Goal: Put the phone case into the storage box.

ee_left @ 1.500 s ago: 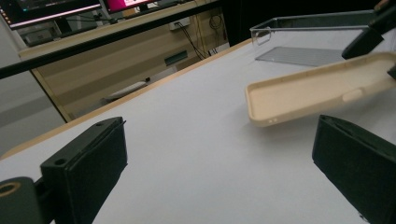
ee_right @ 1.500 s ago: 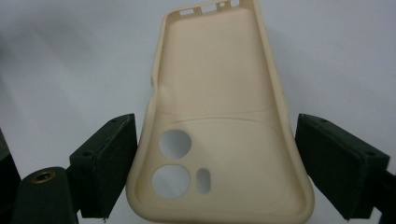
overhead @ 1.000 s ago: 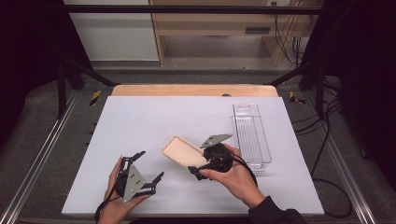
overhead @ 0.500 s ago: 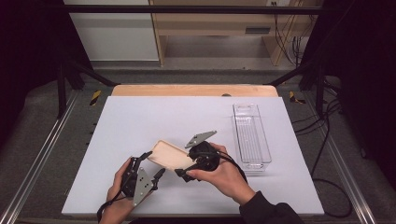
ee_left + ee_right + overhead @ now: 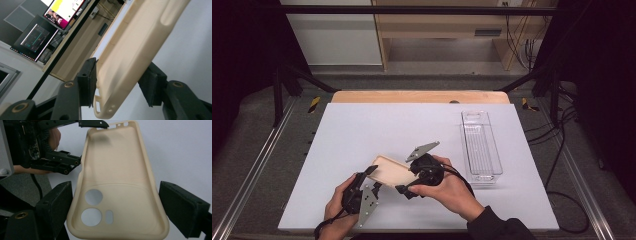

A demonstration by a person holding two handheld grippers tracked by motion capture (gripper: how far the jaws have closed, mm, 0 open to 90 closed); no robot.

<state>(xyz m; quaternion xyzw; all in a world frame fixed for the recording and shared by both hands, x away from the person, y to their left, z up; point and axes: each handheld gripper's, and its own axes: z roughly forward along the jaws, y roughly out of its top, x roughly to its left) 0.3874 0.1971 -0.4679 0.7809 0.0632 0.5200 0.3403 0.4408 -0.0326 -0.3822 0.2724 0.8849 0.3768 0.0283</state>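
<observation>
A beige phone case [image 5: 389,171] hangs tilted over the table's near middle, between both grippers. My right gripper [image 5: 408,179] is shut on it across its width at the camera-hole end [image 5: 93,206], with a pad on each long edge. My left gripper [image 5: 373,179] has just been closing its jaws on the other end, the one with the port holes [image 5: 102,110]. One of its pads [image 5: 90,77] sits against the case's side edge. The other pad [image 5: 152,85] lies against the opposite side, partly hidden by the case [image 5: 130,50]. The left gripper [image 5: 92,141] also appears behind the case [image 5: 117,170].
A clear, long plastic tray [image 5: 482,147] lies empty on the right of the white table [image 5: 362,125]. A wooden strip [image 5: 419,96] borders the far edge. Metal rails run along both sides. Cables trail at the right [image 5: 557,165]. Monitors [image 5: 60,10] stand beyond the table.
My right gripper has brought the phone case left and toward the near edge, up to my left gripper. The left jaws have narrowed around the case's end.
</observation>
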